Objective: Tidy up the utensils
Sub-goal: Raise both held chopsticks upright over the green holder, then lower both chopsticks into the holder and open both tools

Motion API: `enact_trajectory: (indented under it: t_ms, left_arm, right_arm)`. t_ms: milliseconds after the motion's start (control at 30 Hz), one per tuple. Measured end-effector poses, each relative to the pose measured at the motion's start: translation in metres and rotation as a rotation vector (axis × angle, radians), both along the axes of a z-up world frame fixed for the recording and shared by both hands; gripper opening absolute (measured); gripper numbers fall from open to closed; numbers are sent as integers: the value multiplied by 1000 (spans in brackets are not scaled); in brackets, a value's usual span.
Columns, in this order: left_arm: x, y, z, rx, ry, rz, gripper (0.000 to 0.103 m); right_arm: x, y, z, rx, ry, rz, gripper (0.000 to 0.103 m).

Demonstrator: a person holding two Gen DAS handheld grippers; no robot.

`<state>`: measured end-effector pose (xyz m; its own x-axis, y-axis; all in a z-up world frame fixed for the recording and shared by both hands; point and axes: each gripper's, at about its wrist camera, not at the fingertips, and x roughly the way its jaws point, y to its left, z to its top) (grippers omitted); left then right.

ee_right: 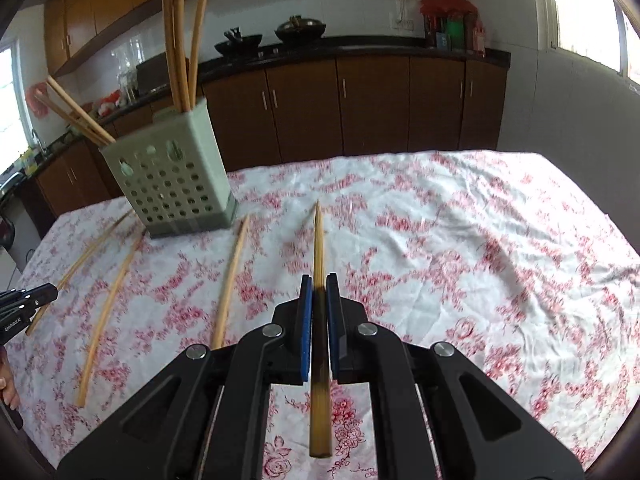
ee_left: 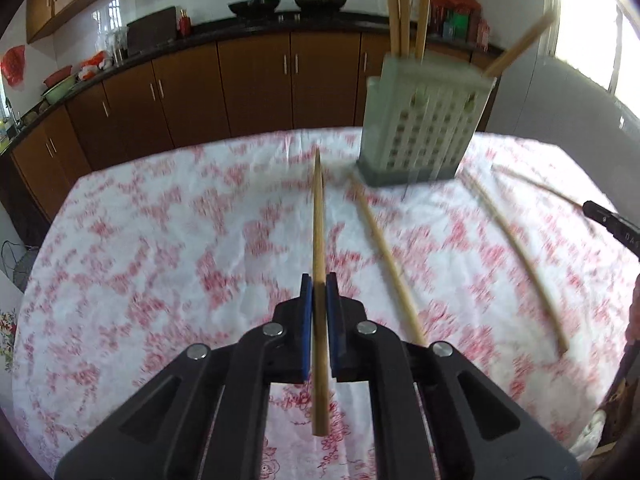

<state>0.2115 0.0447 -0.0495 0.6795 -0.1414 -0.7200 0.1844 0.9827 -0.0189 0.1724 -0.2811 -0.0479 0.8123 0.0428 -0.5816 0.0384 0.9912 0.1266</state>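
I see the tabletop (ee_left: 160,240) under a crumpled white cloth with red flowers. On it stands the pale green holder (ee_right: 176,188), square and perforated, with bamboo chopsticks upright and leaning inside. Loose chopsticks (ee_left: 386,260) lie on the cloth beside it. My left claw (ee_left: 319,280) is clamped on a round wooden chopstick (ee_left: 319,216) pointing straight ahead. My right claw (ee_right: 319,282) grips a ridged chopstick (ee_right: 319,240) likewise, both raised over the cloth.
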Motion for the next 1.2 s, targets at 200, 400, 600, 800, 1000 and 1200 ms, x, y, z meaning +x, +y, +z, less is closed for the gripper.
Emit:
enact_trajectory:
  t_ms: [200, 400, 600, 800, 1000, 1200]
  left_arm:
    - [-4, 2, 50, -53, -114, 17, 8]
    - [-4, 7, 82, -98, -191, 44, 8]
    - [-2, 4, 98, -104, -214, 35, 8]
    - [-16, -6, 144, -155, -271, -49, 8]
    - [-19, -31, 192, -195, -371, -101, 8]
    - [13, -51, 213, -227, -397, -90, 8]
  right_arm:
    - [-6, -2, 38, 7, -124, -9, 8]
    - [-6, -1, 48, 16, -166, -8, 8]
    - [-3, 6, 57, 19, -187, 3, 8]
    - [-14, 12, 120, 122, -298, 109, 8]
    - [-12, 33, 171, 146, -405, 184, 8]
    - [31, 56, 175, 91, -340, 186, 8]
